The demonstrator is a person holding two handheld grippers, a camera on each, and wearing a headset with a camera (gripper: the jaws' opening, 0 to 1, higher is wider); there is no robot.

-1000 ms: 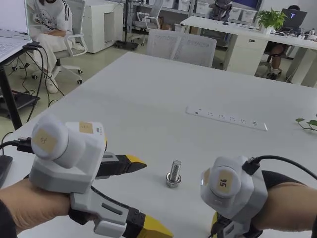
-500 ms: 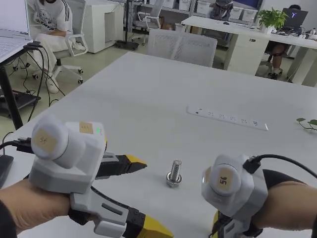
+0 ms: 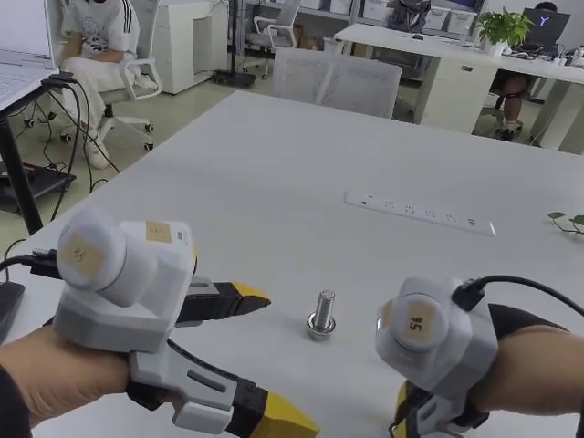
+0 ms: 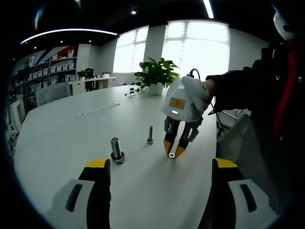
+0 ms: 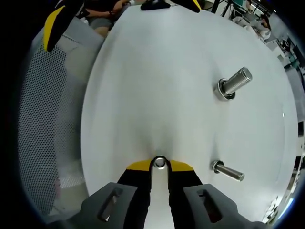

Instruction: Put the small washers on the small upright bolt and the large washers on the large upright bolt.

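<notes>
The large upright bolt [image 3: 321, 316] stands on the white table [image 3: 274, 182] with a washer at its base, between my two grippers. In the left gripper view it is the large bolt [image 4: 116, 150], with the thin small bolt [image 4: 150, 135] to its right. My left gripper [image 4: 159, 168] is open and holds nothing. Its yellow tips point at the large bolt in the head view, where it is the left gripper [image 3: 265, 360]. My right gripper [image 5: 160, 164] is shut on a washer [image 5: 160, 162], just above the table and near the small bolt [image 5: 228, 171] and the large bolt [image 5: 232, 83].
A white power strip [image 3: 420, 214] lies further back on the table. A mesh chair [image 3: 333, 87] stands at the far edge, and another mesh seat [image 5: 57, 95] is by the near edge. A potted plant [image 4: 155, 76] stands at the table's end. A person sits at the far left.
My right gripper has edged slightly to the right in the head view. The left gripper and the large bolt have stayed where they were.
</notes>
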